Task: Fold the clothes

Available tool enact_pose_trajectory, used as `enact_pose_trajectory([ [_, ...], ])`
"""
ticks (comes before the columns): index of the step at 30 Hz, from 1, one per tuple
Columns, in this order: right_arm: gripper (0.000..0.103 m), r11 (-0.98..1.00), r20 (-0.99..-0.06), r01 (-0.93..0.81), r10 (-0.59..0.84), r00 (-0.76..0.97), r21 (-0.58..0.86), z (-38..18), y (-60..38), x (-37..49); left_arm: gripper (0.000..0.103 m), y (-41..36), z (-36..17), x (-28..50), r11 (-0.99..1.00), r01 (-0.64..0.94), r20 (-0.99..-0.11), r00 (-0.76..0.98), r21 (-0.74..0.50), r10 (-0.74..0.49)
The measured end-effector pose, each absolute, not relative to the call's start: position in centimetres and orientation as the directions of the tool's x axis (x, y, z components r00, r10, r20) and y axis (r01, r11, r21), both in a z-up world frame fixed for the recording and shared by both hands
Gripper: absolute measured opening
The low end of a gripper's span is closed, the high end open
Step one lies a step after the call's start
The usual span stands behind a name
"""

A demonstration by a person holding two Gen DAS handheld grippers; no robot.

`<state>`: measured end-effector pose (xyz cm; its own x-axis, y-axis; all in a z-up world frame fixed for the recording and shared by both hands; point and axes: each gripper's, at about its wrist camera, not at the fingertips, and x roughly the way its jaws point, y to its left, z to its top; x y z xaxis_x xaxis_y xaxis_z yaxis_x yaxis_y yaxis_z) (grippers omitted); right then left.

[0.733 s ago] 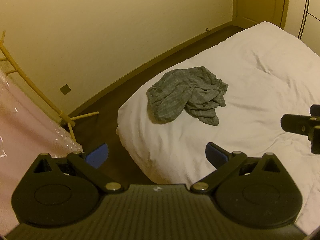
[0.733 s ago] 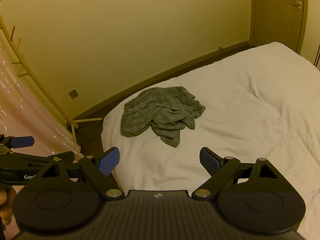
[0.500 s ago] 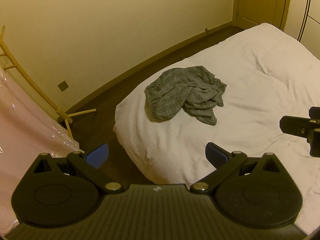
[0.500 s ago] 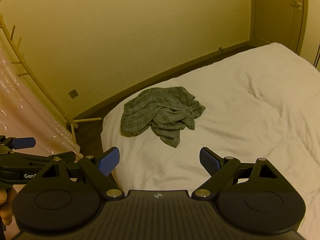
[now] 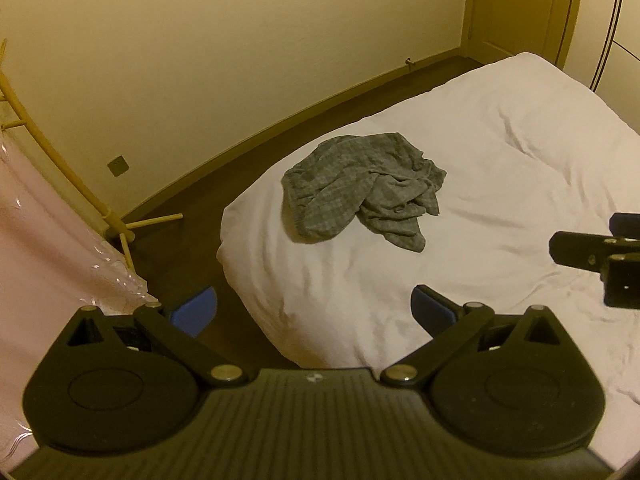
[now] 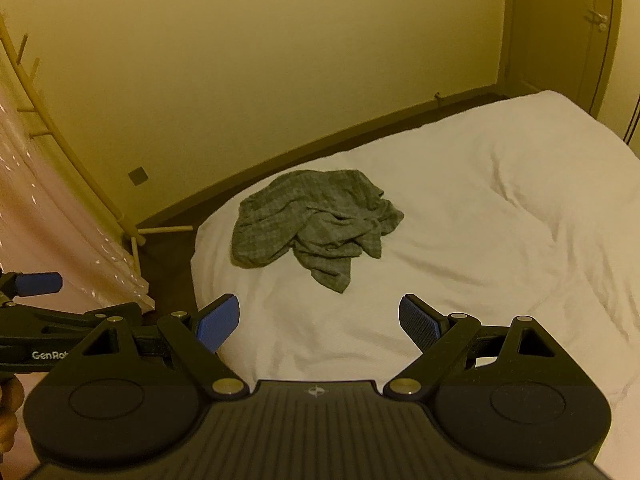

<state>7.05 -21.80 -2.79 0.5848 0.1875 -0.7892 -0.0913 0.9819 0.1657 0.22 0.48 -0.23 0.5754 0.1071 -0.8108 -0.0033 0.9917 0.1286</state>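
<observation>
On white bed [image 5: 500, 152], crumpled grey checked garment [image 5: 360, 192], left gripper [image 5: 314, 312] and right gripper [image 6: 319, 322] jaws apart, empty

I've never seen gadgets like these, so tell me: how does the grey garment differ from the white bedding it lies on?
The grey garment is dark and faintly checked; the white bedding is plain and pale. The garment is bunched in a crumpled heap, while the bedding is spread out with soft wrinkles. The garment covers only a patch near the bed's corner; the bedding covers the whole bed. Both are soft cloth, and neither claw touches either.
</observation>
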Motion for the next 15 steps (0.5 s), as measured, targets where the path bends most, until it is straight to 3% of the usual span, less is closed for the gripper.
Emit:
enact_pose_trajectory([
  [15, 0.089, 0.98, -0.797, -0.078, 0.192, 0.572, 0.18, -3.6, -23.3, 7.8, 0.102, -1.3, -0.8, 0.9, 0.99, 0.025, -0.82, 0.563, 0.142, 0.104],
])
